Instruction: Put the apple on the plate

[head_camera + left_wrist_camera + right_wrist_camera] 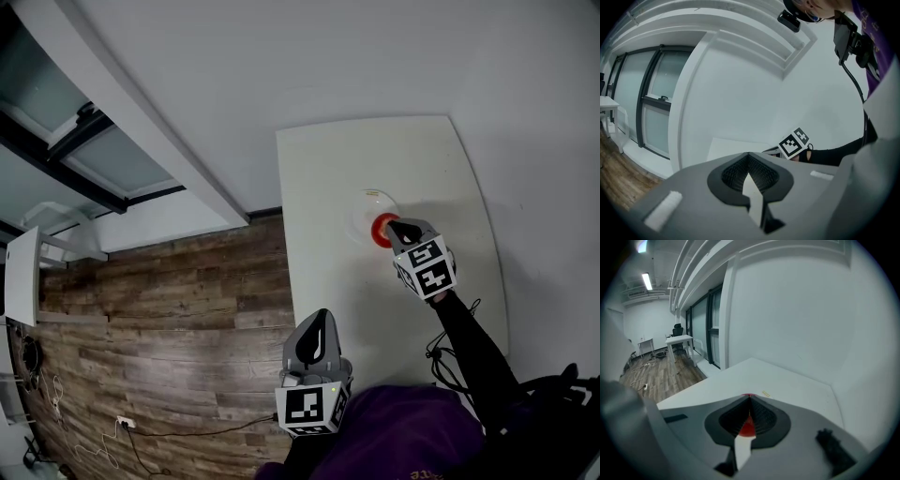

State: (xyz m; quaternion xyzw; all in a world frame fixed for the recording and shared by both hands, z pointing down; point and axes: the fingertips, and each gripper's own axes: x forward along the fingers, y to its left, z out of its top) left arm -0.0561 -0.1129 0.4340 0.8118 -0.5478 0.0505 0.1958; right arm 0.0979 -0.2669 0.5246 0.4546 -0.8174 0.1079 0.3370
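So, apple (380, 231): red one, out on the white tabletop (328, 187). From the head view it looks like it's sitting on the near edge of the plate (366, 202), but the tool covers part of it, so I can't swear it's fully on.
Plate: pale and shallow, far half of the tabletop, nothing else on it that I can see.
Right tool (398, 230): arm stretched out, tips right over the apple. In its own view (750, 401) the two jaws meet at the tips, pinched together. The red (747, 427) only shows through the gap behind them and as a sliver past the tips, so the apple reads as lying beyond the jaws, not clamped between them.
Why it's there: my guess is this tool is the working one, parked straight above the apple because that's where the job gets done.
Left tool (318, 330): tucked in close to the body, over the tabletop's near corner, pointing up and away. Jaws closed on nothing in its own view (749, 161), just pale surface showing through the gap.
Why it's back there: probably just keeping out of the way, since one apple doesn't need two tools.
Progress call: the apple looks to be at or on the plate, so it's basically done or very close.
Risk: if it's perched on the rim, it could roll off onto the tabletop.
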